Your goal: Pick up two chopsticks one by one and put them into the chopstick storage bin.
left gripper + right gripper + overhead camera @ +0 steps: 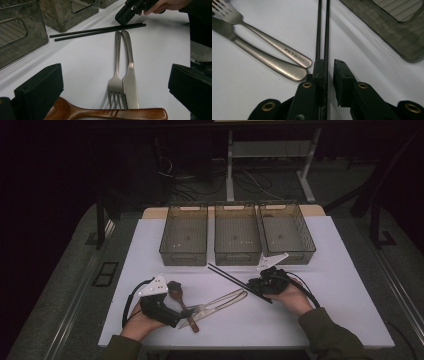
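Two black chopsticks [230,277] [323,30] lie side by side, slanting across the white table [325,310]. My right gripper [252,285] [329,62] is down at their near end. Its jaws are almost together around them, with a thin gap showing at the right jaw, so it is open. A steel fork [227,296] [116,62] and knife [128,70] lie together mid-table. A wooden spoon [176,291] [105,113] lies across their tips. My left gripper [181,314] [115,75] stands wide open over the spoon handle and fork tines, holding nothing.
Three smoky plastic bins [183,256] [237,256] [295,255] stand in a row at the back of the table, all empty. Beyond them are desk legs and cables on the floor [230,180]. The person's sleeves come in at the near table edge.
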{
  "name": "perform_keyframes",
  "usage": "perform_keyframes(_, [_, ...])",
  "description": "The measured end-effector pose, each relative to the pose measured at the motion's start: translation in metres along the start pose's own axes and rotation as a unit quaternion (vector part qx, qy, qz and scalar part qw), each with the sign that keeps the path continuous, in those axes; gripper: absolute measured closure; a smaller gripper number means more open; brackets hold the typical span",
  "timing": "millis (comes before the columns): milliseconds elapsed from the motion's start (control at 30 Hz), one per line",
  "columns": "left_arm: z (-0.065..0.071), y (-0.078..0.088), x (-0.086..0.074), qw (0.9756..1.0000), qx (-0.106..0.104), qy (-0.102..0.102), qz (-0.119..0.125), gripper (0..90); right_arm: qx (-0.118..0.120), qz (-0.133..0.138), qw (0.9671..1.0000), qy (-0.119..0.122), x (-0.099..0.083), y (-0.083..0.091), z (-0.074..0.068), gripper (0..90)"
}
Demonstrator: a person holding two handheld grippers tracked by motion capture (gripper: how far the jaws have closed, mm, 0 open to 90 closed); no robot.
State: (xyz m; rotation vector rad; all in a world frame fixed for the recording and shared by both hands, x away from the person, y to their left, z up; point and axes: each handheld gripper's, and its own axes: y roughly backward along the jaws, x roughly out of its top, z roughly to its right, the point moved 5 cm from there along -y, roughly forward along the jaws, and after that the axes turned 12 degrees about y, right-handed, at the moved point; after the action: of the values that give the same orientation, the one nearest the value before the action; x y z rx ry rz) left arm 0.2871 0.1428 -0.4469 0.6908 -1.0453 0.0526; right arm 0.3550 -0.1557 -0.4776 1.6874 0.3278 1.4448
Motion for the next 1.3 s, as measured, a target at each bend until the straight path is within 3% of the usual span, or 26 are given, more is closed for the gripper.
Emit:
perform_keyframes(233, [0.0001, 0.0001, 0.0000, 1.0000, 0.000, 0.000, -0.001, 0.0, 0.000, -0.008, 1.0000, 0.004, -0.0018, -0.0029, -0.0007, 80.2])
perform_keyframes(900, [0.0005, 0.0006, -0.0003, 1.0000, -0.001, -0.001, 0.000, 0.0, -0.032, -0.012, 0.9989, 0.030, -0.0055, -0.0043, -0.0022, 85.0])
perform_keyframes(1300, [0.0003, 0.0009, 0.0000, 1.0000, -0.001, -0.003, 0.001, 0.0, -0.021, 0.001, 0.9994, 0.026, -0.0080, 0.0028, 0.0022, 85.0])
